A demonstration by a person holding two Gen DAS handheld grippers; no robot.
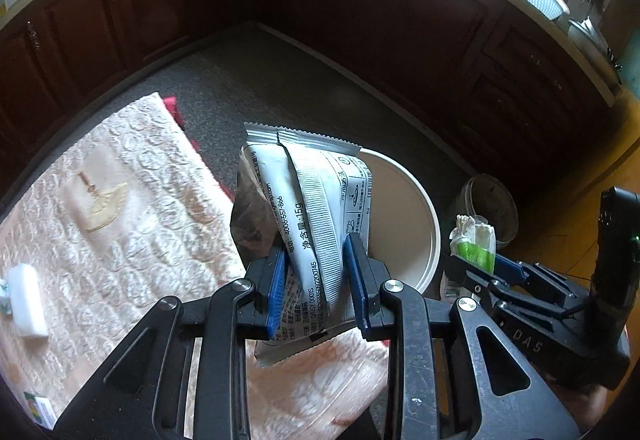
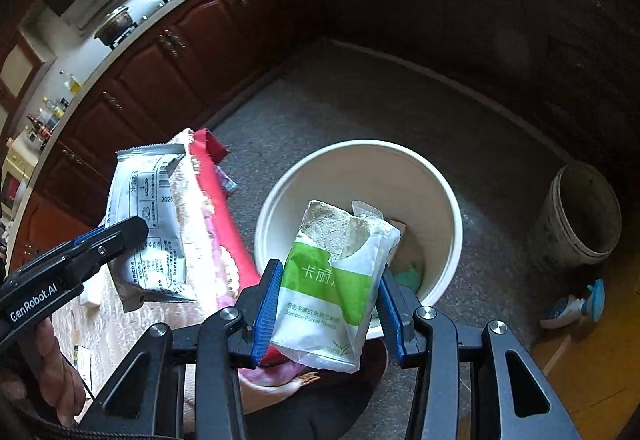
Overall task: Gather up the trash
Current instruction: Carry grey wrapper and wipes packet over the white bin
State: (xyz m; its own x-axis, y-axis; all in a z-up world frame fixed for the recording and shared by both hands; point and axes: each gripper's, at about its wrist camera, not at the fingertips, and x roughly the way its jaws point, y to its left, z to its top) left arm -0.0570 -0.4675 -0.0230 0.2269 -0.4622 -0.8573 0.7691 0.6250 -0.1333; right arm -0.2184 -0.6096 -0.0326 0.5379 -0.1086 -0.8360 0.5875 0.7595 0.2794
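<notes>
While you hold both tools over the table's edge, each one carries a piece of trash.

Left gripper (image 1: 316, 280): blue-padded jaws clamped on the lower part of a crumpled silver-and-white foil sachet (image 1: 308, 216), which stands upright above the pale embossed tablecloth (image 1: 120, 200); your bare hand (image 2: 52, 380) grips the tool's handle.

Sachet print: "15g", "4006-557-866", a barcode.

Left tool lettering: "CenRobot.AI" along its side in the right wrist view.

Right gripper (image 2: 326, 304): jaws clamped on a torn green-and-white pocket tissue pack (image 2: 332, 280), held just above the near rim of the round white plastic bin (image 2: 360, 160).

Pack print: "Bamboo Pocket Tissues".

Right tool lettering: "DAS" on its body in the left wrist view.

Bin: on the grey speckled floor beside the table, some trash already at its bottom.

Farther off: a dirty grey bucket (image 2: 580, 216), then dark wooden cabinets (image 2: 180, 52).
</notes>
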